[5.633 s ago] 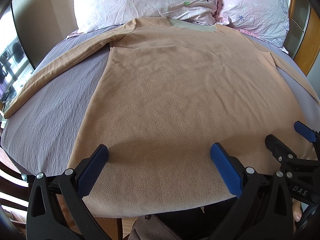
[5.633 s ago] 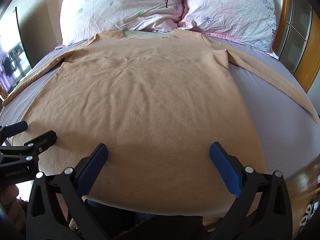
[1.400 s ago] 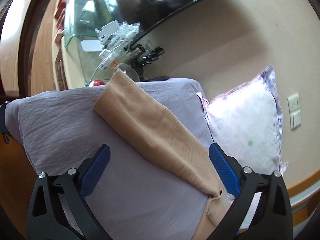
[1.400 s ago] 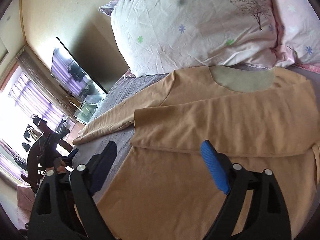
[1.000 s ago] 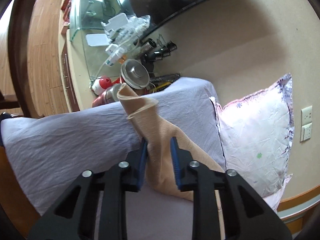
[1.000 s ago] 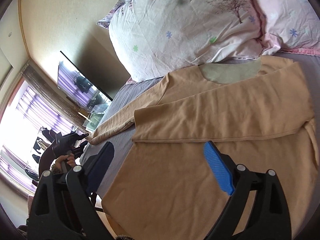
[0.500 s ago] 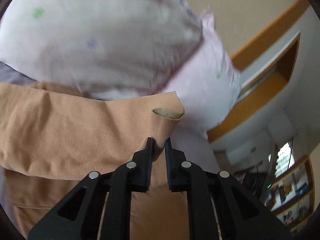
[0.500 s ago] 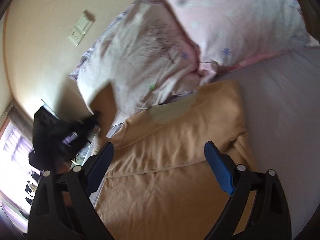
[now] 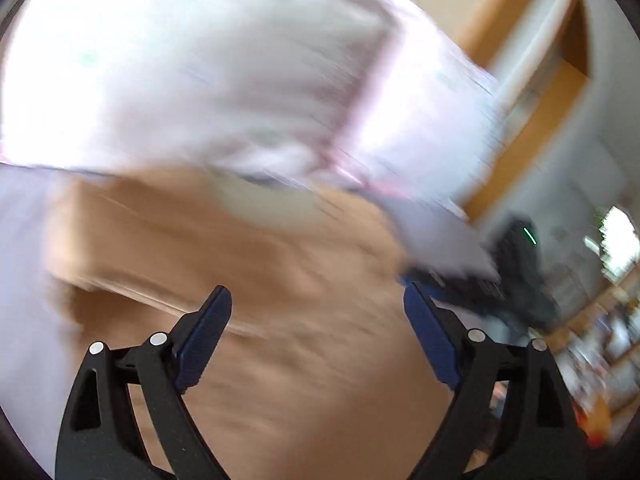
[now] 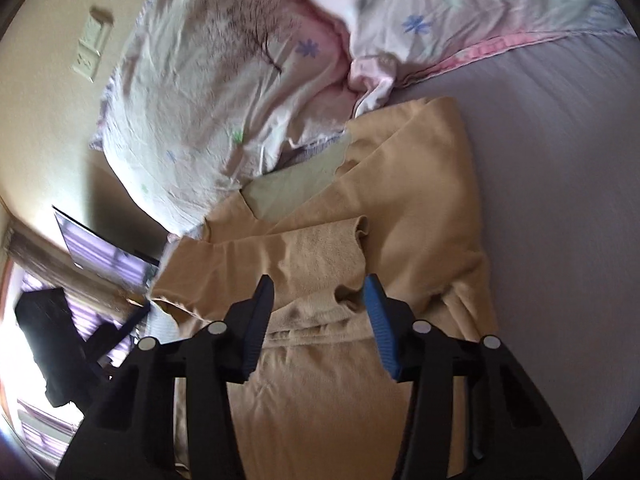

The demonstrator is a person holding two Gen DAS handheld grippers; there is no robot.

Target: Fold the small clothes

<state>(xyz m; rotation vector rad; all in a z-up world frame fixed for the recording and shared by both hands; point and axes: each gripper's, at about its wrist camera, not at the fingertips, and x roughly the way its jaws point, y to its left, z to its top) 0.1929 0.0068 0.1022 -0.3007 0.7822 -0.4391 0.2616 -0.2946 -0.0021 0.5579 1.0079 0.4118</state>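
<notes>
- The tan shirt (image 10: pixel 404 216) lies on the bed (image 10: pixel 560 168), both sleeves folded across its chest, collar toward the pillows (image 10: pixel 224 80).
- A wall switch (image 10: pixel 90 52) shows on the beige wall; the left view is badly blurred.
- Right tongs (image 10: pixel 320 308) stand partly apart around a sleeve (image 10: pixel 316 256) cuff, not clamped.
- Left tongs (image 9: pixel 316 320) gape wide above the shirt, holding nothing.

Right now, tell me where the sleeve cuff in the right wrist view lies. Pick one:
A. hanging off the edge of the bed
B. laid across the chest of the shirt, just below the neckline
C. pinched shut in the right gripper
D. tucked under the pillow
B: the sleeve cuff rests on the body of the tan shirt below its neckline, ahead of the open right gripper, not under the pillow.
</notes>
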